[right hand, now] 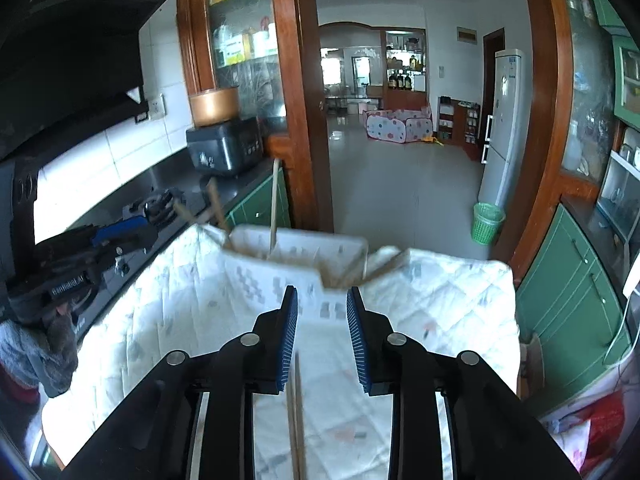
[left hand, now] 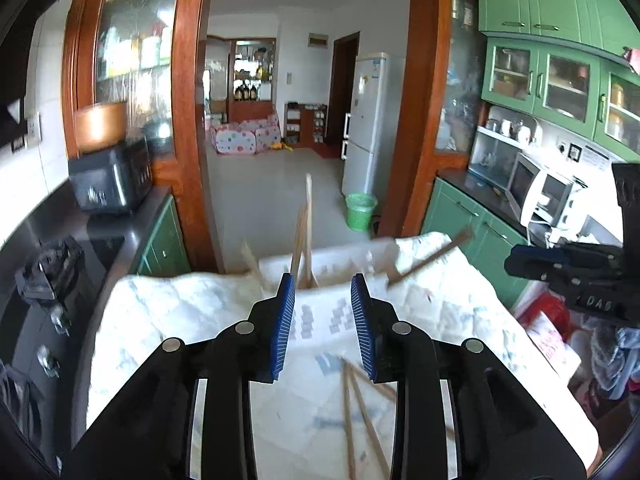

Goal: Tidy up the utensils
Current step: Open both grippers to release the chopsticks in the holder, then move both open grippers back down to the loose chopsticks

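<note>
Now mid-task, by the look of it: several chopsticks (left hand: 303,236) already standing in the white holder (right hand: 296,258) at the far edge of the quilt-covered desk (left hand: 460,304), more lying loose at the near edge. Likely step in hand: reaching down for the next loose pairs.

Left tongs (left hand: 323,322) partly open, blue pads apart, nothing between them. Loose chopsticks (left hand: 360,412) lying flat on the quilt just below and slightly right of the gap, crossing one another, not yet inside the jaws. Right tongs (right hand: 322,334) likewise partly open and empty; another pair of chopsticks (right hand: 297,412) lying lengthwise on the quilt beneath the left pad, running towards the near edge. Hard to tell, through the blur, whether any pad touches wood.

Holder well ahead of both tongs, upright sticks leaning at different angles, one dark stick (left hand: 430,256) tilting out to the right.

Next move, as a judgement: lower each pair of tongs so the pads straddle the sticks, close gently, keeping both sticks together; crossed ones on the left apt to scissor apart.
</note>
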`<state>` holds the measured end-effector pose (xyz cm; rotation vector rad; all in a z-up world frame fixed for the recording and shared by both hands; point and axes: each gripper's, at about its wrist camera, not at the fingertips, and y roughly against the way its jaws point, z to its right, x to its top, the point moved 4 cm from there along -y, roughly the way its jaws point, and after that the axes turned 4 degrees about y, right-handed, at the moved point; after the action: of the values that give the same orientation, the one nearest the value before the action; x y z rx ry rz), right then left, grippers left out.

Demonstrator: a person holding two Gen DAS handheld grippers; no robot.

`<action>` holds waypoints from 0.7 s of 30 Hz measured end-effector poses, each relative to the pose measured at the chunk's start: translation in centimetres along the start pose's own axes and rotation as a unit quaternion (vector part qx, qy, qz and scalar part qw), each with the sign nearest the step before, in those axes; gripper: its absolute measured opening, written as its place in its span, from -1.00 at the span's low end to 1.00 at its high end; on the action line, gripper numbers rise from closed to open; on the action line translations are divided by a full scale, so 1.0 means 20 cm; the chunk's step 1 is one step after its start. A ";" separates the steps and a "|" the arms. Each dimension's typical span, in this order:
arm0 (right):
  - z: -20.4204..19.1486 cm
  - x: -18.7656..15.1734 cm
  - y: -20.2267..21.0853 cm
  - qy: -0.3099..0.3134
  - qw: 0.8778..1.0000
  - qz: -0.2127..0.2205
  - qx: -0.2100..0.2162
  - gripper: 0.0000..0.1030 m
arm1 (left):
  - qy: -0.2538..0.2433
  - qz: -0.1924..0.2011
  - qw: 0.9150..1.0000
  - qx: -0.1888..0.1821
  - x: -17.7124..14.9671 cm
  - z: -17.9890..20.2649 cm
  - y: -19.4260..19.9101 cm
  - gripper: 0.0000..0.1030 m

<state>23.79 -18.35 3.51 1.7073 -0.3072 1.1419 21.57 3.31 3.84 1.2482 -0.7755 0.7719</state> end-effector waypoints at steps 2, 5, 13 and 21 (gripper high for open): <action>-0.02 -0.12 0.01 0.005 1.000 -0.007 0.001 -0.51 | 0.007 -0.013 1.000 -0.003 -0.11 0.00 0.03 -0.42; -0.05 -0.31 0.00 0.003 1.000 -0.023 0.008 -0.51 | 0.015 -0.038 0.999 -0.006 -0.28 -0.01 0.03 -0.42; -0.15 -0.77 -0.09 -0.002 0.996 -0.086 0.015 -0.57 | 0.040 -0.137 0.990 -0.014 -0.79 -0.03 -0.06 -0.43; -0.18 -0.95 -0.24 -0.009 0.992 -0.123 0.020 -0.74 | 0.046 -0.181 0.982 -0.010 -1.04 -0.05 -0.11 -0.44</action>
<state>15.15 -18.97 -14.42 1.7378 -0.0818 0.9562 12.53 2.34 -14.99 1.2807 -0.4601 0.5188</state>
